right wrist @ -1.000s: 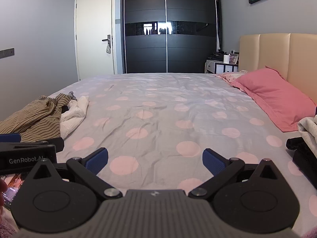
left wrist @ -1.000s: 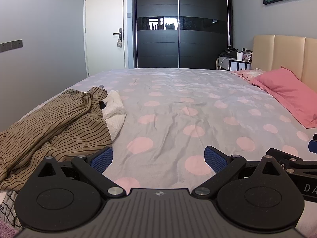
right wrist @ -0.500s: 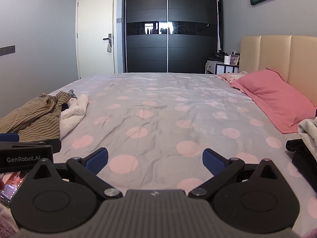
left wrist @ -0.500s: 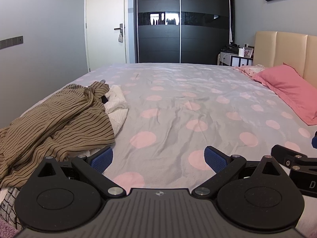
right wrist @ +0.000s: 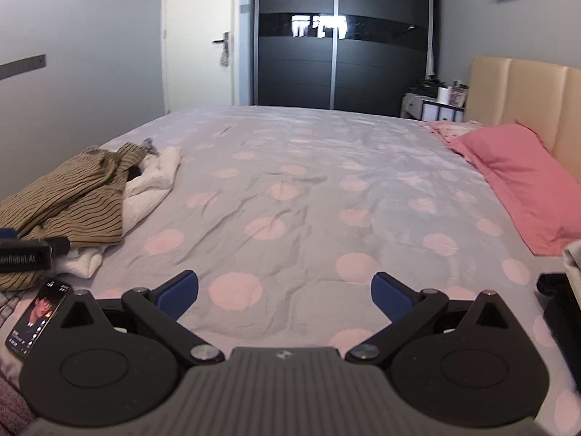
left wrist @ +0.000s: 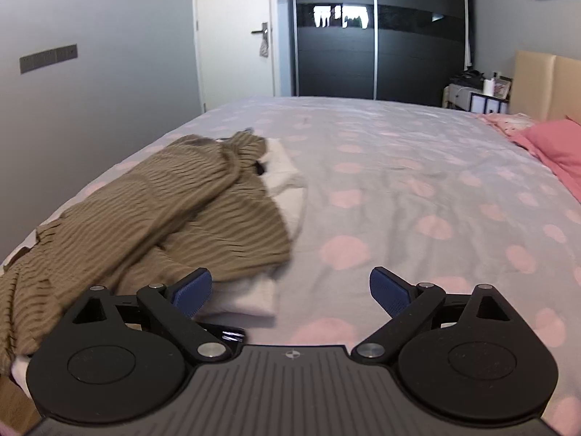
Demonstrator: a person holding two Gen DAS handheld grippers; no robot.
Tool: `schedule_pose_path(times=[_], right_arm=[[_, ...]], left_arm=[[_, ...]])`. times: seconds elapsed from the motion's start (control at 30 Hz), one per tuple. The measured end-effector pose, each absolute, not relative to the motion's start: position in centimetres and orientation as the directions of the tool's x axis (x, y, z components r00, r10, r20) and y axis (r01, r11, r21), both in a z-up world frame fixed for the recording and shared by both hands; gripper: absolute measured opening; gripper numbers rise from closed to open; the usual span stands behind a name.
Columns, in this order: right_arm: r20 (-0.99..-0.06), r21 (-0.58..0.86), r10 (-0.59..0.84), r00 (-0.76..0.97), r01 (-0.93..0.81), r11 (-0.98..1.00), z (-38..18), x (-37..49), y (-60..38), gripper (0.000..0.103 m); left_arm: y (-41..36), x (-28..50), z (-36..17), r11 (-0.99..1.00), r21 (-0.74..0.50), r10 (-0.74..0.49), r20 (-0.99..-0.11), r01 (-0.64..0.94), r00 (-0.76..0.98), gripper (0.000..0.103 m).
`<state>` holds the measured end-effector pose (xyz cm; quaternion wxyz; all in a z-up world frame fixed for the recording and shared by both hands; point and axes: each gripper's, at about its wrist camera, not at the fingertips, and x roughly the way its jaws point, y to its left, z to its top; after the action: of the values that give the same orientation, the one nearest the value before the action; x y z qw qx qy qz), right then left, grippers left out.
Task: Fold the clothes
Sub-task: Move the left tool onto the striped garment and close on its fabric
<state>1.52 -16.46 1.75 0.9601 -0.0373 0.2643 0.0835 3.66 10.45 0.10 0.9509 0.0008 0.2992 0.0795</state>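
left: your left tool (left wrist: 290, 287) is spread wide, gripping nothing, its left pad (left wrist: 192, 289) just above the striped brown top (left wrist: 174, 210) heaped over white cloth (left wrist: 250, 296) on the bed's (left wrist: 399, 181) left side | right: your right tool (right wrist: 285, 290) gapes wide, gripping nothing, low over bare dotted sheet (right wrist: 308, 189), pink pillow (right wrist: 519, 181) far right

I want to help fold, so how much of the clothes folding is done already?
Hardly any that these views show. The striped garment is crumpled over a white one on the bed. Both the left gripper and right gripper are open and empty, so nothing is in hand. All of that heap is left. Some clothes show at the right edge; I cannot tell if they are folded.
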Motion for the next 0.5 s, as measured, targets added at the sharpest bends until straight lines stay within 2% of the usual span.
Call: schedule_pose_path(times=[0.1,0.2,0.33,0.5], right_arm=[[-0.511,-0.109,0.154,0.846,-0.242,0.964,2.4,1.9,-16.0,0.102],[-0.507,-0.155,0.150,0.849,-0.261,0.953,2.5,2.4,-16.0,0.102],[-0.522,-0.120,0.132,0.842,-0.225,0.967,1.3,3.4,-16.6,0.102],[-0.559,-0.096,0.116,0.821,-0.203,0.974,-0.3,4.4,-16.7,0.102]], left_arm=[[13.8,4.9,0.4,0.980,0.058,0.187,-0.594,-0.191,0.782,0.094],[17.3,6.3,0.3,0.962,0.118,0.266,-0.600,-0.245,0.755,0.080],[21.7,8.0,-0.6,0.936,0.154,0.344,-0.589,-0.317,0.732,0.077],[23.9,10.3,-2.9,0.939,0.158,0.338,-0.582,-0.305,0.739,0.071]])
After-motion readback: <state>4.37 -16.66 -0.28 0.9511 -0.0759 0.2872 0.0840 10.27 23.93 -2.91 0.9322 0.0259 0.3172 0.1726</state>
